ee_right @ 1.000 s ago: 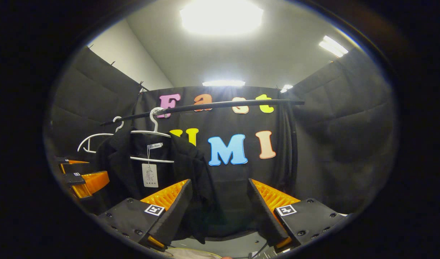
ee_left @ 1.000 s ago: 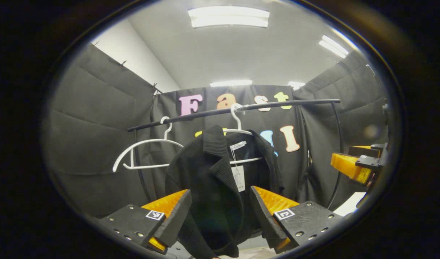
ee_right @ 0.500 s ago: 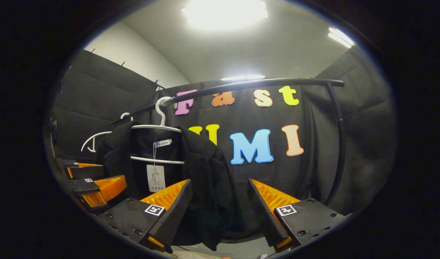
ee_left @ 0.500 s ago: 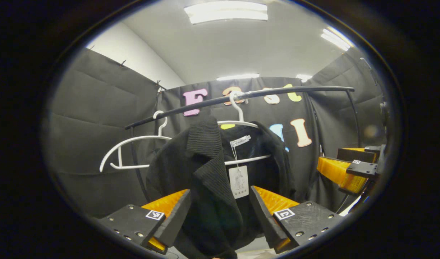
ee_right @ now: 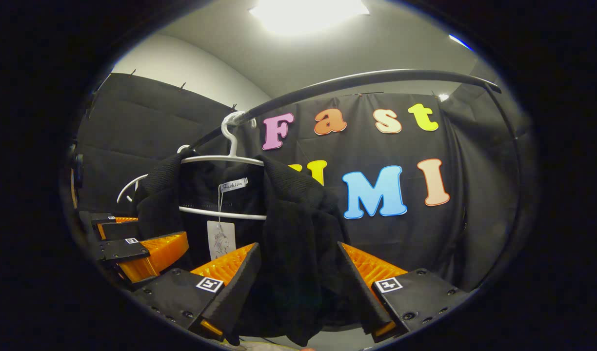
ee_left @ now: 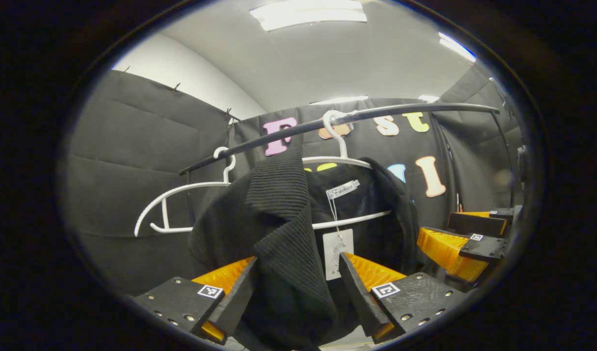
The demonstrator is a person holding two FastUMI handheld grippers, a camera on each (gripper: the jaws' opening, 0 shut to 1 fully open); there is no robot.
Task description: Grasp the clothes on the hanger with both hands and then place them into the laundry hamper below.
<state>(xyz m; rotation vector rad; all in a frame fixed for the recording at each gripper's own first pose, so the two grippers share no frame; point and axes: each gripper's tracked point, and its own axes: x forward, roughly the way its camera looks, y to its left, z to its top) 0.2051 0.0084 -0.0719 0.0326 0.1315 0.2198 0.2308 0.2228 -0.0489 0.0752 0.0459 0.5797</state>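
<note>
In the left gripper view, the left tongs were found spread, with the ribbed lapel of a black jacket lying between the two fingers; whether either finger touched the cloth could not be told. A white paper tag was seen hanging on a string just beside the inner edge of one finger. The jacket was hung on a white hanger, whose hook was set over a dark rail. An empty white hanger was hooked on the same rail, beside the jacket. The right tongs were noted farther off at the view's right edge, near the jacket's other shoulder.

In the right gripper view, the right tongs were likewise found spread, with the jacket's hanging shoulder and sleeve between the fingers; contact could not be confirmed. The left tongs were seen at the left edge, by the jacket's far side. The hanger and the rail were recorded above and behind.
</note>
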